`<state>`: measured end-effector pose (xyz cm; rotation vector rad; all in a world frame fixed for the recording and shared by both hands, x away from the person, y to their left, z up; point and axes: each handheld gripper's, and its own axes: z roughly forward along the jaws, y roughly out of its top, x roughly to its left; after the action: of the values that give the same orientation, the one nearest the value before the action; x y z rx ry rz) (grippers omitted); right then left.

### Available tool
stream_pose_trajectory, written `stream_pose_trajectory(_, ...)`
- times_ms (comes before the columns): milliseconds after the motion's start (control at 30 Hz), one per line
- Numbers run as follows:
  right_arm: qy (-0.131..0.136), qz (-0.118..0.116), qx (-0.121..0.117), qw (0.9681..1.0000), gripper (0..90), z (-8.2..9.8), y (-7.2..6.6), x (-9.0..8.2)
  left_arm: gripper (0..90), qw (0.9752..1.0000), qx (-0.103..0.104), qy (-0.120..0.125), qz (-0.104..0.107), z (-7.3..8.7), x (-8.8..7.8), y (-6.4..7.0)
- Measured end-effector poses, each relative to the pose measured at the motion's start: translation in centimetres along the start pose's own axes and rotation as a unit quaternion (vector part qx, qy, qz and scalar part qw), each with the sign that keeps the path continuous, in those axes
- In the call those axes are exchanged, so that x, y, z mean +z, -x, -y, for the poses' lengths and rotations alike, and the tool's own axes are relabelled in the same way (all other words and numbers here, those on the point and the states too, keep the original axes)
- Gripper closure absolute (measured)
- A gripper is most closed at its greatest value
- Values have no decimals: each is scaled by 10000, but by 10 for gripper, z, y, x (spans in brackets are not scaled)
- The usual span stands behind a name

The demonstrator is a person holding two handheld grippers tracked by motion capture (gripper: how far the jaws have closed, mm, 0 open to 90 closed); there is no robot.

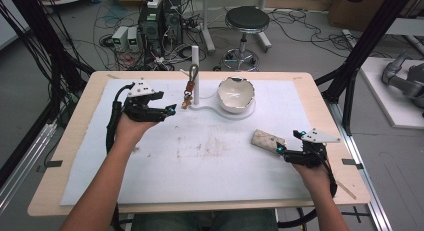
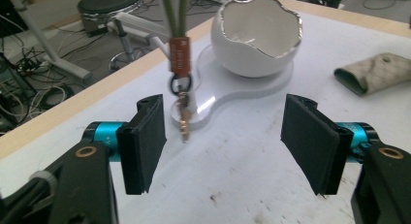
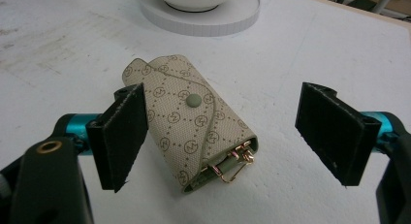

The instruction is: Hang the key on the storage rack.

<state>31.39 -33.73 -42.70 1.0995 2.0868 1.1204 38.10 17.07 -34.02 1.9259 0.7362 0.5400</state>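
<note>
- The left gripper (image 1: pixel 170 110), black with blue-capped jaws and a grey three-cornered plate on top, sits at the left rear of the white mat (image 1: pixel 200 161). Its jaws stand wide apart with nothing between them, pointing toward the stand.
- Just right of it, a slim white post on a white flat base (image 2: pixel 228 95) carries a hook from which a small bunch of brass-coloured keys on a brown leather tag (image 1: pixel 188 95) hangs. In the left gripper view the keys (image 2: pixel 183 115) dangle ahead of the open jaws, nearer the left-hand pad (image 2: pixel 145 141), apart from it.
- On the same base, right of the post, stands a white ceramic bowl with a jagged silver-edged rim (image 1: pixel 236 94); it is upright.
- Farther right and nearer the person, a beige patterned fabric key pouch with a snap button (image 1: pixel 267 139) lies flat on the mat.
- The right gripper (image 1: pixel 280 150), of the same build, rests at the right of the mat with its tips just beside the pouch. In the right gripper view its jaws are spread wide, the pouch (image 3: pixel 194 127) lying between them, close against the left-hand pad (image 3: pixel 121 136) and ungripped; gold metal fittings show at its open end.
</note>
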Motion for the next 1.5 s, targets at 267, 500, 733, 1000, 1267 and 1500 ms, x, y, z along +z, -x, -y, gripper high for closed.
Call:
stream_pose_trajectory(267, -6, -20, -34, 10000, 197, 0, -2, 0, 293, 9998, 109, 7, 194, 9, -9, 13)
stream_pose_trajectory(500, -11, -23, -31, 10000, 197, 1, 0, 0, 273, 9992, 87, -152, 363, 31, -16, 25)
stream_pose_trajectory(733, 0, 8, -6, 10000, 197, 1, 0, -2, 255, 9989, -30, -176, 423, 56, -29, 35)
stream_pose_trajectory(1000, 8, -19, -10, 10000, 197, 1, 0, -1, 245, 9991, -93, -275, 321, 77, -37, 35)
stream_pose_trajectory(1267, -16, -24, -22, 10000, 197, 1, 1, 0, 217, 9986, -141, -420, 279, 97, -41, 30)
stream_pose_trajectory(1500, -59, -36, -1, 10000, 197, 1, 3, 2, 193, 9979, -129, -569, 279, 103, -32, 32)
